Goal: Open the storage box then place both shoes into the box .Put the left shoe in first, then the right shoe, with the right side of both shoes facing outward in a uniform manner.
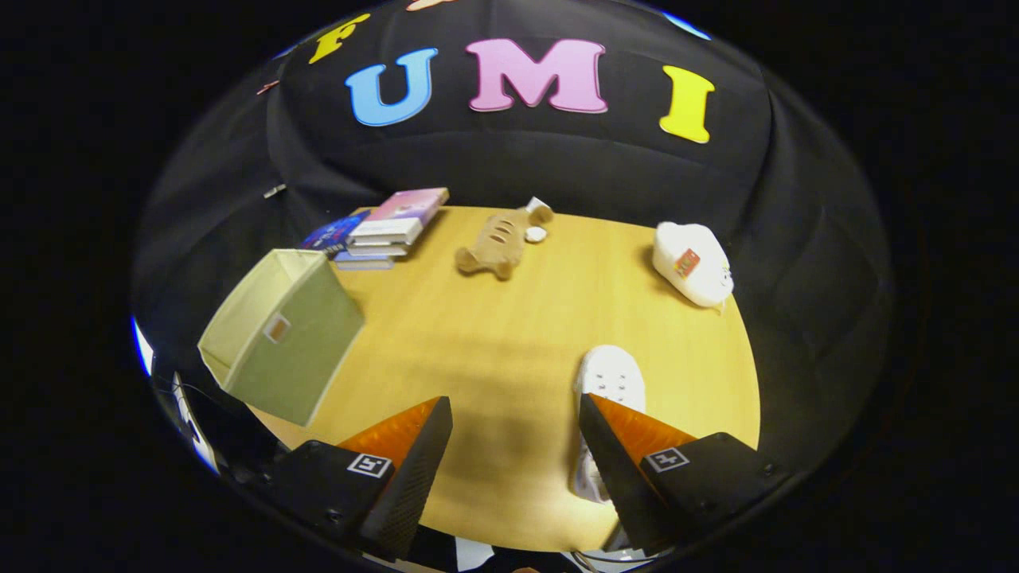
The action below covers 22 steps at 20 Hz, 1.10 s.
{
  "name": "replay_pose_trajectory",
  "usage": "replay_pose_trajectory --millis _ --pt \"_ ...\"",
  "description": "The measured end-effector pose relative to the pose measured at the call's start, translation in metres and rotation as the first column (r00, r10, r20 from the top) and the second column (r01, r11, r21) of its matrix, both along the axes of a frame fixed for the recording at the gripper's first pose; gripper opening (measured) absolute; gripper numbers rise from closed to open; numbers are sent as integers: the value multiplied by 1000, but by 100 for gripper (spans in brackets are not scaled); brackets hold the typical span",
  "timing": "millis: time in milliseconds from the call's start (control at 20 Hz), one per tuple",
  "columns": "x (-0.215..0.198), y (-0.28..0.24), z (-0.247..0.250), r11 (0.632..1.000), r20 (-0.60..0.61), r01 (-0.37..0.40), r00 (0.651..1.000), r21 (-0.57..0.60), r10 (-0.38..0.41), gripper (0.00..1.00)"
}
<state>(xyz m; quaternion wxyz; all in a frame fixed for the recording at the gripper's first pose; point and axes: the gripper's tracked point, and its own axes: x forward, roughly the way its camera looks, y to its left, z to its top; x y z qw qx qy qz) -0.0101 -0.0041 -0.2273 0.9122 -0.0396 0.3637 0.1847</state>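
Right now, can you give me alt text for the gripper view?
The open gripper hovers over a round wooden table, a white perforated shoe beside one finger. A pale green fabric storage box stands open off to the side; a second white shoe lies beyond.

- A staged recording booth, seemingly a lab setup rather than a home: black cloth (557,167) drapes all round a lone wooden table (493,350).
- Household props sit scattered: stacked books (382,229), plush toy (495,245).
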Motion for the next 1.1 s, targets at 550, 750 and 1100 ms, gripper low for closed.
replay_pose_trajectory --millis 550,750,1100 --pt "33 -112 -107 983 -131 111 983 -148 -131 99" --pt "38 -120 -125 981 -185 106 973 -161 -135 99" --pt "38 -101 -143 991 -241 79 965 -108 -103 80"
